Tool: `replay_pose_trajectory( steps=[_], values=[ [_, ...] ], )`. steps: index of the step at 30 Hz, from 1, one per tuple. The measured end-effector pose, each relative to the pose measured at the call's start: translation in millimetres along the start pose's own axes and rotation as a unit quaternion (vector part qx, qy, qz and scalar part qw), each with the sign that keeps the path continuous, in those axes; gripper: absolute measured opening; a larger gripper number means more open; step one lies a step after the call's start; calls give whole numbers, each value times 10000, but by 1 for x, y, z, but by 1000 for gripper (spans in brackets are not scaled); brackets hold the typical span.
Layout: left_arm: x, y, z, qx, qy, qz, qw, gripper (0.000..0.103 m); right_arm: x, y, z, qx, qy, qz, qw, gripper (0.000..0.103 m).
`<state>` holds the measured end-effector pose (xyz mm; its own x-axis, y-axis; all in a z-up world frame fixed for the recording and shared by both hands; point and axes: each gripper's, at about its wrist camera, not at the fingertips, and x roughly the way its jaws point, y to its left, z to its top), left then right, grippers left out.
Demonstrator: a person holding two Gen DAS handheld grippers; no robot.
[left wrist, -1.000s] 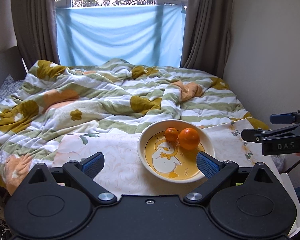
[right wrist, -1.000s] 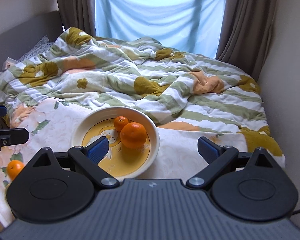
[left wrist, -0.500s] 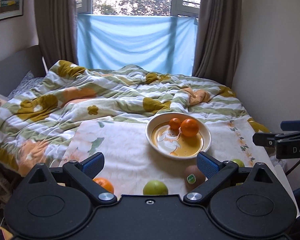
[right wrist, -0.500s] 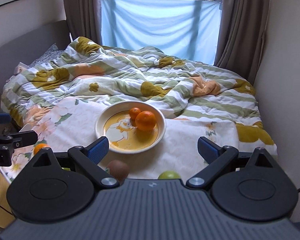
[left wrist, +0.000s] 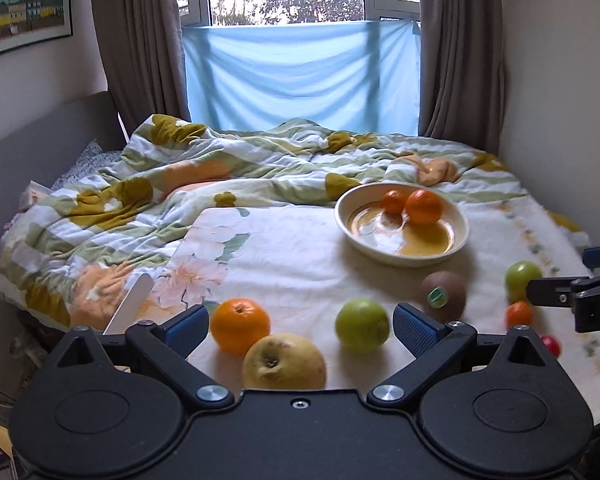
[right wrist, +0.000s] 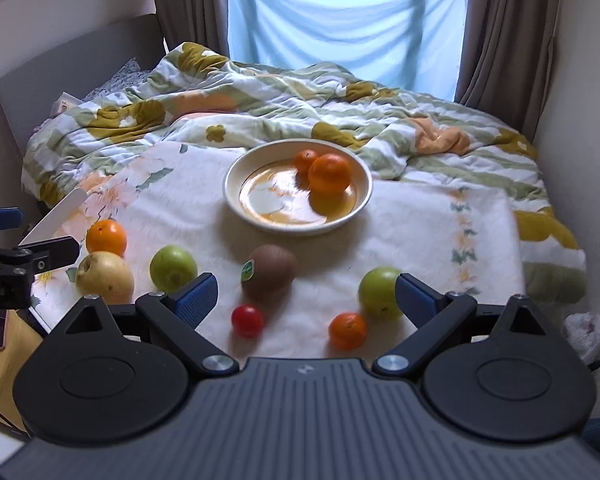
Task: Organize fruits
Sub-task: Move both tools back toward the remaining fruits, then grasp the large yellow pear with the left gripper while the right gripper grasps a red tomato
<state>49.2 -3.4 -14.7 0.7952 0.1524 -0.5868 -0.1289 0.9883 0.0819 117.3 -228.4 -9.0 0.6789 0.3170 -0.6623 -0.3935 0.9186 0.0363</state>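
Your left gripper hangs above the near edge of the white floral cloth, its blue-padded fingers spread wide with nothing between them; just ahead of it lie an orange, a yellow pear-like fruit touching the orange's near side, and a green apple by the right finger. Your right gripper is likewise fully spread and empty, held level and low over the same cloth, with a small red fruit, a tangerine and a second green apple lying between and just beyond its fingers, the apple close against the right finger. A brown kiwi sits a little farther out, between the gripper and the cream bowl; its small green sticker faces you, but the print on it is too small to read. The bowl stands well beyond both tools near the rumpled striped duvet and holds a large orange touching a smaller tangerine behind it. In the left view the right tool shows at the right edge, its body marked with a white "D" and the rest cut off. From the right view the left tool shows at the left edge, with partial lettering that cannot be made out.
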Motion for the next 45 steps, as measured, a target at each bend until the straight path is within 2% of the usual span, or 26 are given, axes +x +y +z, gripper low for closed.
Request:
replay_pose_trajectory(
  steps=[10,18,23,25,28,33,35,45],
  values=[
    [49,10,-36,15,275,27,9996,100,48,12,-31,-21,154,-27,9999,103],
    [70,14,-46,-182,478,-92,9986,98,77,21,-45,47,392,29,9992,103],
    [78,18,-49,-326,636,-229,9972,88,84,28,-46,-69,411,8,9991,103],
    [82,21,-50,-435,755,-284,9958,78,86,30,-45,-91,418,11,9991,103],
    [82,25,-51,-554,766,-345,9949,77,90,31,-44,-134,459,4,9989,103],
    [82,26,-50,-578,783,-372,9946,77,96,36,-43,-235,546,48,9982,94],
    [82,26,-50,-594,786,-393,9944,77,99,38,-43,-298,586,88,9978,85],
    [74,33,-54,-683,869,-373,9932,77,107,47,-43,-435,649,129,9969,66]
  ],
)
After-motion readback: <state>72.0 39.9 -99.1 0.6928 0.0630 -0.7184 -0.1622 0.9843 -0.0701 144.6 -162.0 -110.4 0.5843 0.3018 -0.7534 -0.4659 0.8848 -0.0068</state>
